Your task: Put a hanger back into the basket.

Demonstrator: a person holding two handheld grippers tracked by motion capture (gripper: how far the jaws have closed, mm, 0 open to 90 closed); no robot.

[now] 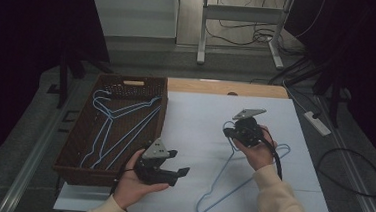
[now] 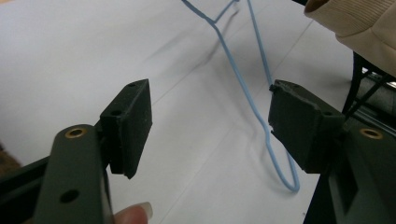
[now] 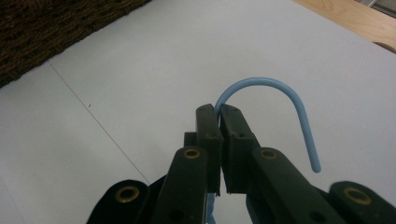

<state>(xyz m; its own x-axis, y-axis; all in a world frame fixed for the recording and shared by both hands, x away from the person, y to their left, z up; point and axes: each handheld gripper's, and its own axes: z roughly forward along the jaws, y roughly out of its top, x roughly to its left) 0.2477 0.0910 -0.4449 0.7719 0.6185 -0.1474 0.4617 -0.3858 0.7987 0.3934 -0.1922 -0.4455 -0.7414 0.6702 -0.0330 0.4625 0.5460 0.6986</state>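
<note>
Pinching the blue hanger (image 1: 236, 174) by its hook, right tongs (image 3: 219, 112) hold it; left tongs (image 2: 210, 126) spread, empty; basket (image 1: 74, 155) already holds two hangers (image 1: 119, 126).

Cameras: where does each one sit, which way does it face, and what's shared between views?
High view: above the person's side, facing forward and down on the table; shows both forearms, left gripper, right gripper, basket.
Left gripper view: rides the left gripper, looks along its open jaws at the table; a fingertip shows.
Right gripper view: rides the right gripper, shut on the hanger's hook.
Shared: all three see the blue hanger on the table.
</note>
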